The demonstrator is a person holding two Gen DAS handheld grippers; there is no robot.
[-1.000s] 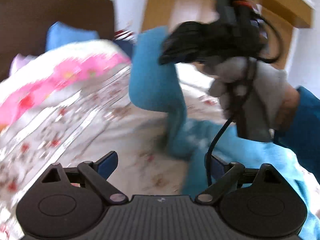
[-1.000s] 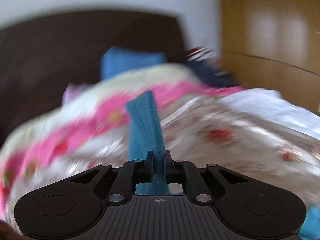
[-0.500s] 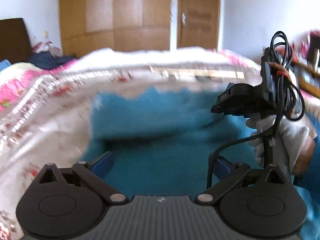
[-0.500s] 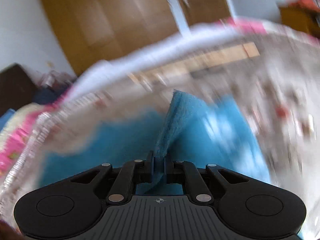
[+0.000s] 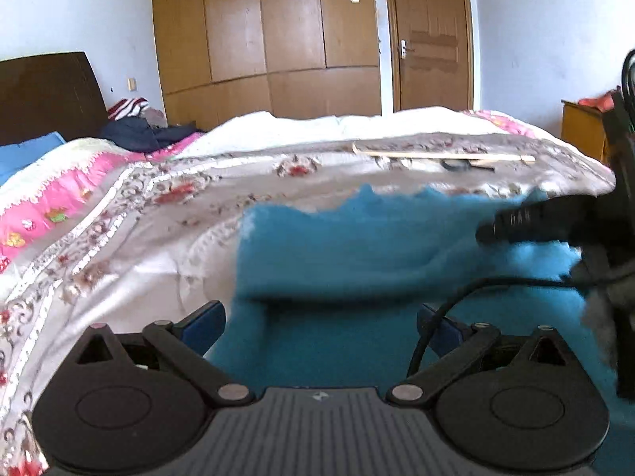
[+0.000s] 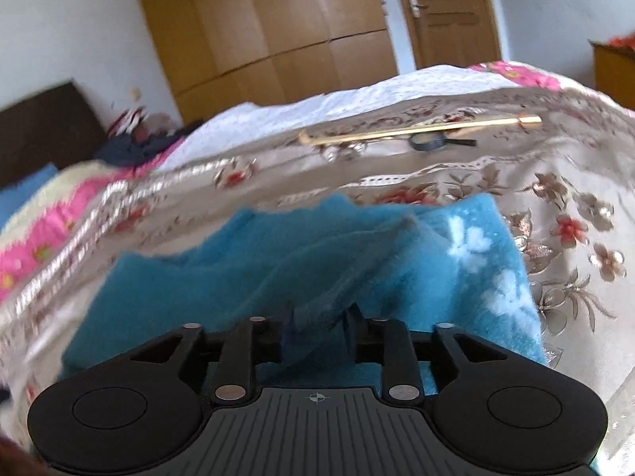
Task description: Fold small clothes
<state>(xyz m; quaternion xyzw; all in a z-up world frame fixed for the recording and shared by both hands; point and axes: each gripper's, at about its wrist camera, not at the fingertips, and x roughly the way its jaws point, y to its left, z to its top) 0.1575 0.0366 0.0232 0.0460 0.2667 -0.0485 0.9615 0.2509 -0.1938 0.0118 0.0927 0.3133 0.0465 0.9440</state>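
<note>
No readable writing shows anywhere: the only marks are a small emblem on each gripper body, too small to make out.

In the left wrist view the left gripper (image 5: pixel 319 325) has its blue-tipped fingers (image 5: pixel 204 323) spread wide, holding nothing, with the blue garment (image 5: pixel 357 261) lying between and beyond them on the floral bedspread (image 5: pixel 131 246). The garment fills the middle of the frame toward 3 o'clock, its top layer folded over the lower one. At 3 o'clock the right gripper (image 5: pixel 528 224) appears from the side, blurred, over the cloth, a black cable (image 5: pixel 444 309) looping down from it.

The right wrist view shows what that one hides: the right gripper (image 6: pixel 317 327) has its jaws partly parted, a fold of the garment (image 6: pixel 246 273) lying loose between them; whether they pinch it I cannot tell. White blotches (image 6: pixel 472 246) mark the cloth at 2 o'clock. At 1 o'clock a thin wooden stick (image 6: pixel 420 129) and a small black magnifying glass (image 6: pixel 432 141) rest on the bedspread (image 6: pixel 563 214).

Only the left view shows the dark headboard (image 5: pixel 43 91) clearly, at 10 o'clock.
</note>
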